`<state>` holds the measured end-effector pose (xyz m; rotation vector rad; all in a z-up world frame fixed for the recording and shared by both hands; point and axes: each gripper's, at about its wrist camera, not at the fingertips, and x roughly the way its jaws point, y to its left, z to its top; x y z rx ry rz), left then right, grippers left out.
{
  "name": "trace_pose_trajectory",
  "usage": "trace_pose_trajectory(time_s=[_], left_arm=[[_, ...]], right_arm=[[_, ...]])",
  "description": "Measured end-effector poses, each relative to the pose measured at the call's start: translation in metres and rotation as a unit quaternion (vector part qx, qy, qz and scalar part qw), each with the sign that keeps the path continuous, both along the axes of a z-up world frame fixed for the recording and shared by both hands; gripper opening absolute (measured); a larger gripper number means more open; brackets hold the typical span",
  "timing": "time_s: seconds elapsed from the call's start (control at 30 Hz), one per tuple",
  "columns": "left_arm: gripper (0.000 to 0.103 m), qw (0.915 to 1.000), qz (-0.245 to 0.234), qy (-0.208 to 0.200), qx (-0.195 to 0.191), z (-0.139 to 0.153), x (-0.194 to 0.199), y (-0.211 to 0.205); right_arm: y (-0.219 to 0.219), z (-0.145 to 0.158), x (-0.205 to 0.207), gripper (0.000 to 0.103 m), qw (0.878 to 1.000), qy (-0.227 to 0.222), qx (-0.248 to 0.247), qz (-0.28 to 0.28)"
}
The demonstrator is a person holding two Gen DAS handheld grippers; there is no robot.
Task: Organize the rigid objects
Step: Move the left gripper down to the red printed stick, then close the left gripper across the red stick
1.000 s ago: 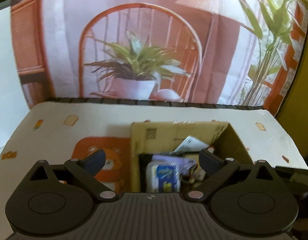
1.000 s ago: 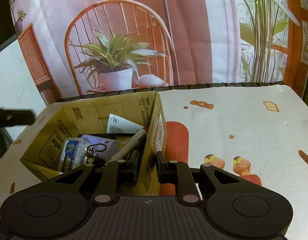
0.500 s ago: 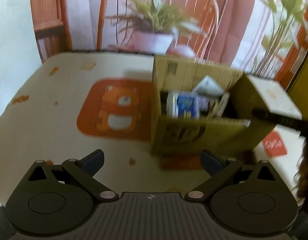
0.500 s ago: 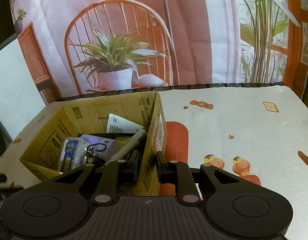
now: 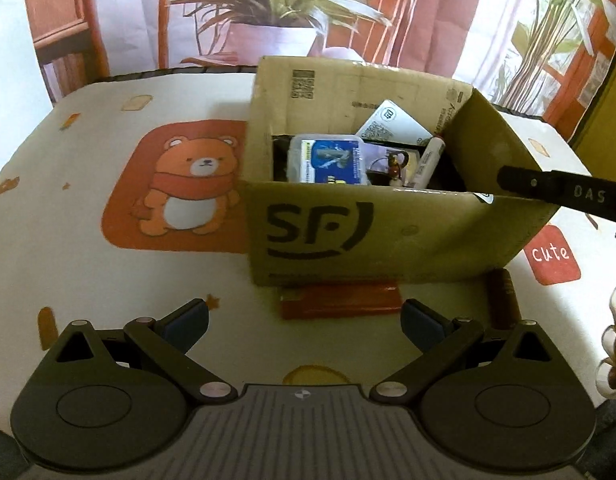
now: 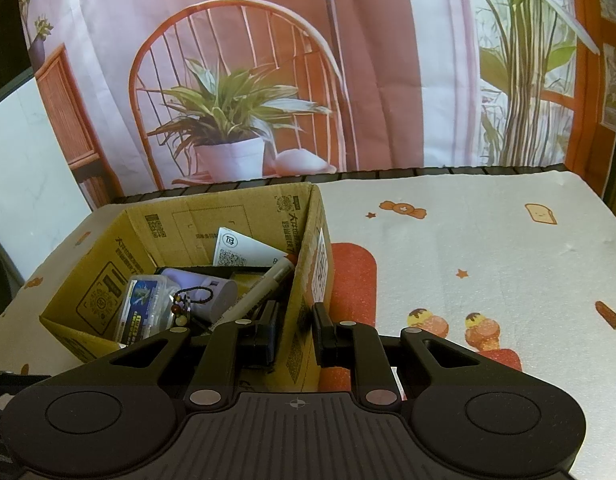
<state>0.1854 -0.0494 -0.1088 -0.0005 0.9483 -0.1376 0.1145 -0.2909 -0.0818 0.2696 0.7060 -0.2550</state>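
Cardboard box (image 5: 348, 236) marked "SF", standing open-topped on the printed tablecloth (image 5: 68, 264) beside the bear motif (image 5: 188, 188). Inside: a clear plastic case with a blue label (image 5: 328, 160), a white card with a QR code (image 5: 392, 126), a marker pen (image 5: 426, 158) leaning against the wall, and a beaded keychain (image 6: 184, 304). The right gripper (image 6: 294, 334) is clenched on the box's side wall, one finger inside and one outside. The left gripper (image 5: 304, 322) hovers spread wide and empty above a flat red packet (image 5: 340, 300) lying just in front of the box; a brown cylinder (image 5: 504, 300) lies near the box's corner.

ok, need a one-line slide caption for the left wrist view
Open left gripper hovers over the bear-print tablecloth before the cardboard box of small items, which the right gripper clamps by its wall.
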Motion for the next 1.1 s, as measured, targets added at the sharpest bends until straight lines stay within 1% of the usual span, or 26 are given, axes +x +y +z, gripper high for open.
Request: trace_pose_trajectory(time_s=[0.13,0.23,0.37,0.5,0.7,0.83,1.1], left_arm=[[0.103,0.9998,0.016,0.015,-0.002,-0.010,0.007,-0.007],[0.103,0.9995,0.019,0.018,0.015,-0.017,0.008,-0.016],[0.103,0.9994,0.011,0.014,0.030,-0.020,0.009,-0.028],[0.103,0.9993,0.006,0.007,0.036,-0.022,0.011,-0.036],[0.103,0.9989,0.018,0.010,0.042,-0.030,0.014,-0.036],[0.103,0.9987,0.016,0.013,0.046,-0.034,0.014,-0.040],[0.103,0.9988,0.021,0.010,0.044,-0.035,0.015,-0.035]], right_arm=[[0.000,0.000,0.000,0.017,1.000,0.000,0.000,0.000],[0.000,0.000,0.000,0.017,1.000,0.000,0.000,0.000],[0.000,0.000,0.000,0.018,1.000,0.000,0.000,0.000],[-0.001,0.001,0.000,0.018,1.000,-0.001,0.002,0.001],[-0.001,0.000,0.000,0.018,1.000,-0.001,0.002,0.001],[0.000,0.000,0.000,0.018,1.000,-0.002,0.002,0.001],[0.000,0.000,0.000,0.018,1.000,-0.001,0.002,0.001]])
